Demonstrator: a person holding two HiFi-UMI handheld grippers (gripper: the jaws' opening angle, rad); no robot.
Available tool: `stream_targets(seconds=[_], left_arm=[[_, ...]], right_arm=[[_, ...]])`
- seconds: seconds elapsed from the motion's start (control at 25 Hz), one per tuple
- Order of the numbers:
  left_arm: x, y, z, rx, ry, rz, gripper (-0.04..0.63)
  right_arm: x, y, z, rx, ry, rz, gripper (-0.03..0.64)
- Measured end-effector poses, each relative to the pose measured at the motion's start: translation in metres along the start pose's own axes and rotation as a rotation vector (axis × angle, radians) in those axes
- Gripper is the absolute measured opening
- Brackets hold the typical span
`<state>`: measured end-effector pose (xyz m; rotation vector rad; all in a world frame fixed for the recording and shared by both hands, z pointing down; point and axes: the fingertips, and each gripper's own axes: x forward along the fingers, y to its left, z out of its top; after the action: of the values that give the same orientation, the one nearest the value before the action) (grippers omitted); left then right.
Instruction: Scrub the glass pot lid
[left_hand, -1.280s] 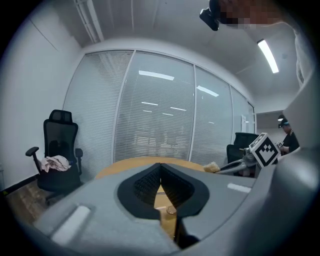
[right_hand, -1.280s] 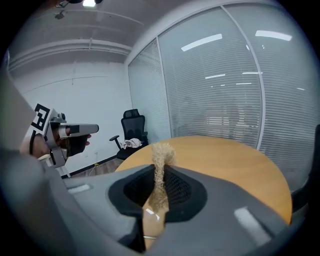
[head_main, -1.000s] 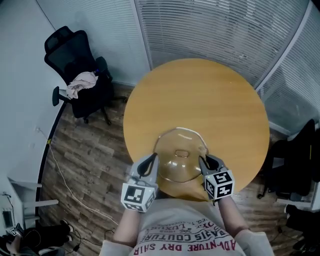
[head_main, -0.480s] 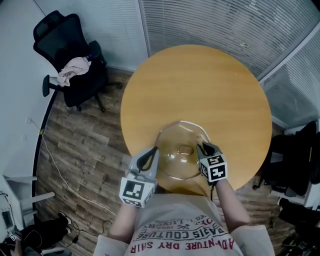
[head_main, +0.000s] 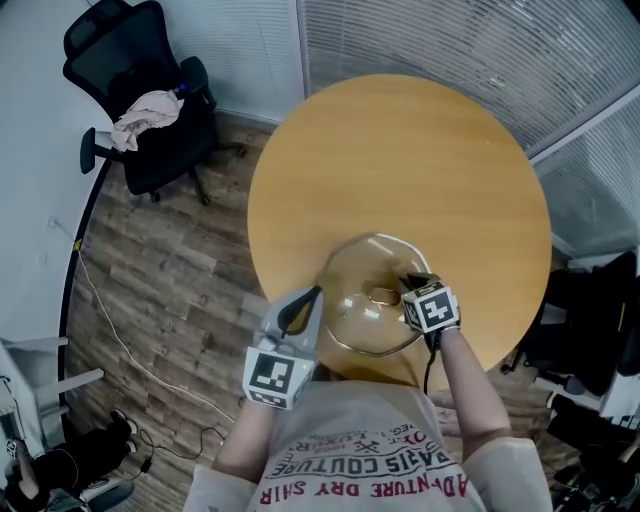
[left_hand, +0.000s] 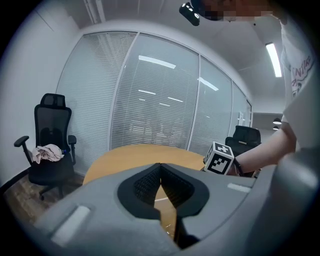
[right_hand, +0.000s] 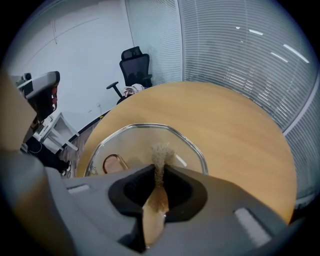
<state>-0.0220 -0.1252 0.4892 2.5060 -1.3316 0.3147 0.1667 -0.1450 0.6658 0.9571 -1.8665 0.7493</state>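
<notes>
Glass pot lid lies on the bench so the right hand-held gripper, clamping a scrubber, can scrub; left hand-held gripper closed, empty, alongside.

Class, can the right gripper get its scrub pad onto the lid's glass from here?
Probably yes: the right gripper, shut on the scrub pad, hangs over the glass pot lid with nothing between them.

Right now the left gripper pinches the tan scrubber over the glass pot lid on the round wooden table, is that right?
No: the right gripper, not the left, pinches the tan scrubber, as the right gripper view shows. The left gripper has its jaws together with no scrubber between them. The scrubber is indeed over the glass pot lid on the round wooden table.
</notes>
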Motion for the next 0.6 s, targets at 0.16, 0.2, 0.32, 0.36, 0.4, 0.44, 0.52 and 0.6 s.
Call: stream_targets(seconds=[0.16,0.2,0.32,0.36,0.4,0.44,0.52,0.6], left_arm=[[-0.003,0.01,-0.001,0.006,0.003,0.018,0.008],[-0.004,0.013,-0.002,0.005,0.007,0.021,0.008],[-0.009,0.02,-0.003,0.003,0.01,0.027,0.008],[-0.011,0.022,-0.004,0.001,0.01,0.028,0.008],[-0.012,0.024,-0.005,-0.002,0.01,0.029,0.008],[-0.014,0.025,-0.006,-0.005,0.01,0.029,0.008],[-0.016,0.027,-0.008,-0.011,0.011,0.03,0.008],[-0.015,0.027,-0.01,-0.015,0.015,0.033,0.008]], right_arm=[[0.006,-0.001,0.001,0.012,0.054,0.017,0.052],[0.007,0.0,0.002,0.009,0.07,0.024,0.052],[0.009,0.005,0.007,-0.014,0.109,0.044,0.052],[0.011,0.006,0.009,-0.019,0.119,0.05,0.052],[0.012,0.007,0.01,-0.022,0.128,0.054,0.052],[0.013,0.009,0.012,-0.025,0.135,0.057,0.052],[0.016,0.012,0.015,-0.042,0.147,0.058,0.052],[0.018,0.015,0.02,-0.07,0.158,0.056,0.052]])
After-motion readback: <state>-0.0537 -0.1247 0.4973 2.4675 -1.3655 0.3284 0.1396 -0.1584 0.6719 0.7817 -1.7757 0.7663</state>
